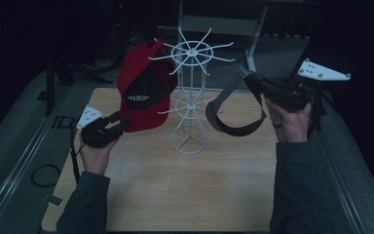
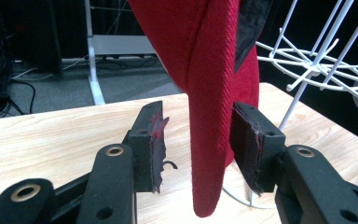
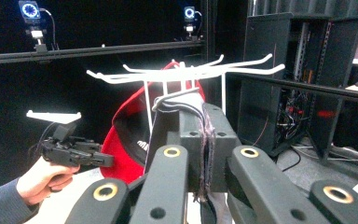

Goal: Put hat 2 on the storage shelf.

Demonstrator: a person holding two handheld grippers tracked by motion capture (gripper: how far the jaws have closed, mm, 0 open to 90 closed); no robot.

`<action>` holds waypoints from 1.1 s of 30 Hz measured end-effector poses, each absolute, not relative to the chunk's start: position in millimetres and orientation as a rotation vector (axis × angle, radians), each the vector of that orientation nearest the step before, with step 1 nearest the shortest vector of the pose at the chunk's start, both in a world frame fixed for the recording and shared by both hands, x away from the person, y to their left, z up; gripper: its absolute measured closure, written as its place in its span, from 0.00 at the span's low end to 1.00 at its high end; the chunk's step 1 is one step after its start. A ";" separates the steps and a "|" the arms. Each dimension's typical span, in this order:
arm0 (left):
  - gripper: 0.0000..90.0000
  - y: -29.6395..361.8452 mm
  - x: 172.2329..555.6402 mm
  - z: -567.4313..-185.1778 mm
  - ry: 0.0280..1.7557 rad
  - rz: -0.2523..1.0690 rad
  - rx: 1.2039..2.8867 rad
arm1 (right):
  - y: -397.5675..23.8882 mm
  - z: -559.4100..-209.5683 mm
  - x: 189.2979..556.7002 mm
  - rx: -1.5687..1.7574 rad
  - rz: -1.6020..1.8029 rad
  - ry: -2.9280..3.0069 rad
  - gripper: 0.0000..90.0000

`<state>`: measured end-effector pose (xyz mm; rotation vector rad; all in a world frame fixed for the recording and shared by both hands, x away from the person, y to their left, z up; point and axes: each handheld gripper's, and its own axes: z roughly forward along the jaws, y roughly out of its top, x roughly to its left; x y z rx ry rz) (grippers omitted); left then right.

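A red cap (image 1: pixel 141 73) hangs on the left side of a white wire rack (image 1: pixel 192 51) that stands mid-table. My left gripper (image 1: pixel 119 121) is at the cap's lower edge. In the left gripper view the red brim (image 2: pixel 205 70) hangs between the open jaws of this gripper (image 2: pixel 198 135); the right pad (image 2: pixel 249 144) is against it and the left pad stands apart. My right gripper (image 1: pixel 243 73), raised to the right of the rack, is shut on a grey visor (image 1: pixel 233 129) that dangles as a loop. Its closed jaws (image 3: pixel 205 135) pinch the grey fabric (image 3: pixel 186 105) in front of the rack (image 3: pixel 186 74).
The wooden tabletop (image 1: pixel 175 195) is bare in front of the rack's base ring (image 1: pixel 189 139). A black cable loop (image 1: pixel 44 175) lies on the grey surface left of the table. A white frame leg (image 1: pixel 255 44) stands behind the rack.
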<state>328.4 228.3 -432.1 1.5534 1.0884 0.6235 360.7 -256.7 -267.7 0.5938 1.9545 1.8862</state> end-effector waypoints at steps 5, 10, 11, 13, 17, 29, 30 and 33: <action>0.62 227.8 328.5 -430.9 1.085 0.627 1.553 | -255.9 -263.1 359.4 0.575 1.888 1.956 0.98; 0.62 228.4 328.3 -429.9 1.086 0.628 1.551 | -255.4 -260.4 358.1 0.563 1.895 1.951 0.98; 0.62 228.5 328.1 -429.7 1.085 0.629 1.550 | -255.3 -260.1 357.9 0.562 1.897 1.950 0.98; 0.62 228.5 327.9 -429.1 1.085 0.631 1.551 | -255.2 -259.2 357.8 0.557 1.906 1.945 0.98; 0.62 226.4 328.4 -429.2 1.078 0.630 1.560 | -255.6 -256.8 356.6 0.552 1.913 1.932 0.98; 0.63 224.4 328.8 -429.9 1.074 0.624 1.557 | -254.7 -249.6 356.4 0.541 1.910 1.922 0.98; 0.64 224.2 328.8 -429.9 1.072 0.625 1.558 | -253.9 -249.2 356.8 0.539 1.908 1.921 0.98; 0.65 224.1 329.0 -430.1 1.071 0.625 1.559 | -252.2 -248.0 358.8 0.541 1.910 1.923 0.98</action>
